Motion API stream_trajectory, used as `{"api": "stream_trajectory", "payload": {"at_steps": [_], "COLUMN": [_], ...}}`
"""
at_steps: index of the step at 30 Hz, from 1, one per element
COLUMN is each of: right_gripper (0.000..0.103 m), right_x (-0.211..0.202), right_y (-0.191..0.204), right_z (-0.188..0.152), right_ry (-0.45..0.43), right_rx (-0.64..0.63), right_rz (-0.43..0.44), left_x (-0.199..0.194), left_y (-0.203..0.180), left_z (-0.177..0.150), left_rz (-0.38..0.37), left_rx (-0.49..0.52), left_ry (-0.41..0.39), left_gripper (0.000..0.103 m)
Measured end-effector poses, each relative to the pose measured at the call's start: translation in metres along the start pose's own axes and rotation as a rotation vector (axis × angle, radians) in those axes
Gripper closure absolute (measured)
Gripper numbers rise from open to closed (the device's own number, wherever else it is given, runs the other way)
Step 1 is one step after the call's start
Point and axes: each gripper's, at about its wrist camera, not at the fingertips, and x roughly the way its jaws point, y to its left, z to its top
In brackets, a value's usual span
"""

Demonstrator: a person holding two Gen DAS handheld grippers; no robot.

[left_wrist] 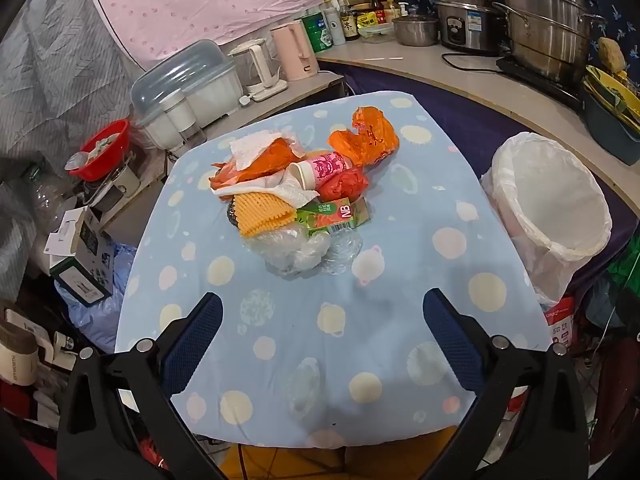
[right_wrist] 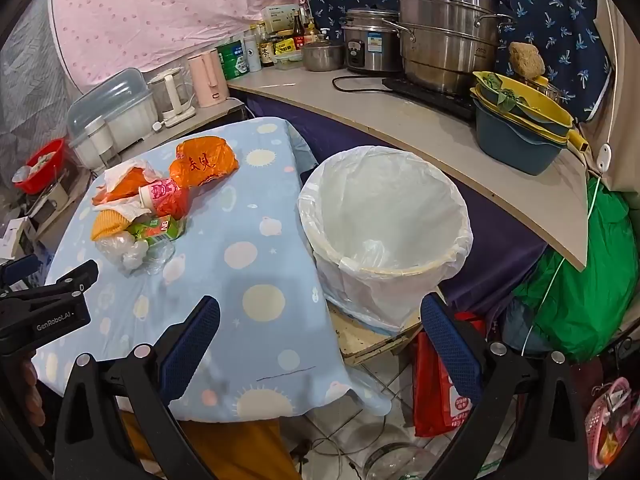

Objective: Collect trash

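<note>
Trash pile (left_wrist: pixel 296 204) on table (left_wrist: pixel 400 280) — lined bin (right_wrist: pixel 384 216) beside it.

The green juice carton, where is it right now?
In the left wrist view the green juice carton lies in the trash pile mid-table, between the red bag and the clear plastic bag.

Was cramped home kitchen: steamer pots (right_wrist: pixel 448 32), rice cooker (right_wrist: pixel 370 40), kettles (left_wrist: pixel 294 50), sauce bottles (right_wrist: pixel 280 46) crowded desk (right_wrist: pixel 400 120).
</note>
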Motion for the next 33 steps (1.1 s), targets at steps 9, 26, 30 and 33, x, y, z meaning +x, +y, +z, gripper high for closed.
{"api": "stream_trajectory", "payload": {"at_steps": [9, 26, 30, 33], "right_gripper": [0.007, 0.007, 0.007, 0.007], "right_x": [-0.001, -0.002, -0.004, -0.006], "right_y": [0.002, -0.005, -0.009, -0.011], "right_z": [-0.001, -0.001, -0.002, -0.002], "right_ry": [0.000, 0.003, 0.000, -0.002], "right_rx": [-0.002, 0.007, 0.011, 0.015], "right_rz": [0.003, 0.009, 0.006, 0.006], "left_x": [-0.001, -0.004, -0.006, -0.007], "left_y": [0.000, -0.008, -0.012, -0.013], "left_z": [-0.002, -0.001, -0.001, -0.002], "left_rz": [-0.002, -0.008, -0.017, -0.021], "left_rx": [0.005, 0.032, 0.044, 0.053], "left_ry": [0.005, 0.014, 0.019, 0.022], "left_gripper": [0.007, 0.007, 0.007, 0.007]}}
